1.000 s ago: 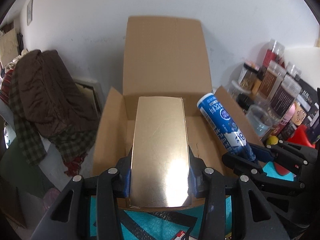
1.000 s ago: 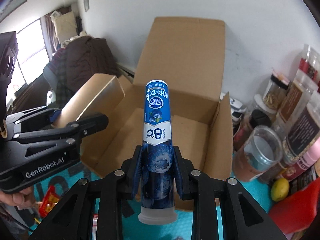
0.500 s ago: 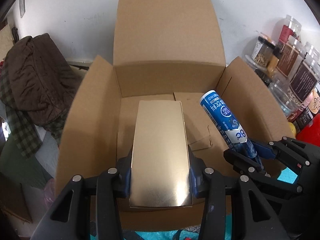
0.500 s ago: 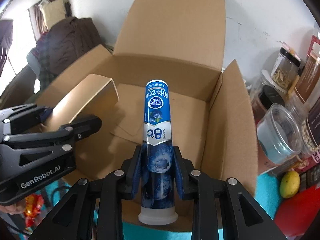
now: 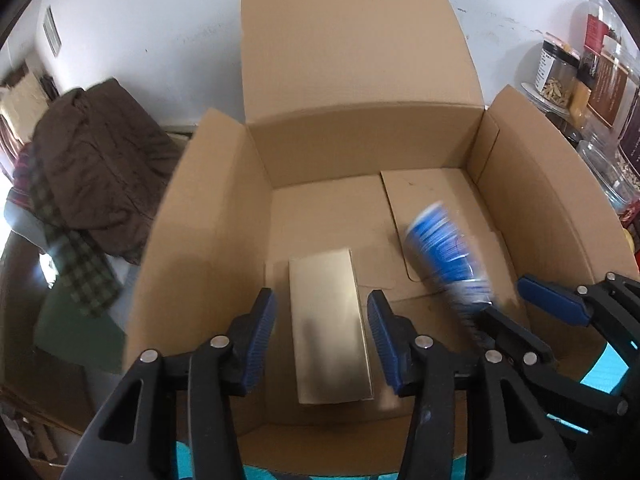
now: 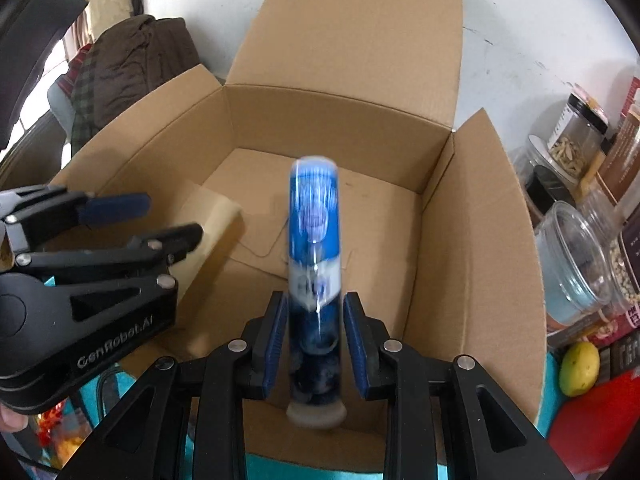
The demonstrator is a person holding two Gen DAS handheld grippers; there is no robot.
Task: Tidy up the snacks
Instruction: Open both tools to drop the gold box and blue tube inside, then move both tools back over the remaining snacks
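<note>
An open cardboard carton lies below both grippers. A shiny gold box sits low inside it, between the blue pads of my left gripper. Those jaws are opening, with a gap on each side of the box. A blue tube with a white cap end is motion-blurred, tip down into the carton. It is between the pads of my right gripper, whose jaws are opening and stand clear of it.
Jars and a clear plastic cup crowd the carton's right side, with a yellow fruit and a red pack nearer me. A brown coat is heaped at left. The carton's tall back flap leans on the white wall.
Both grippers sank over the carton. The left jaws spread and the gold box dropped to the carton floor. The right pads came off the blue tube, which now blurs as it slips down.
</note>
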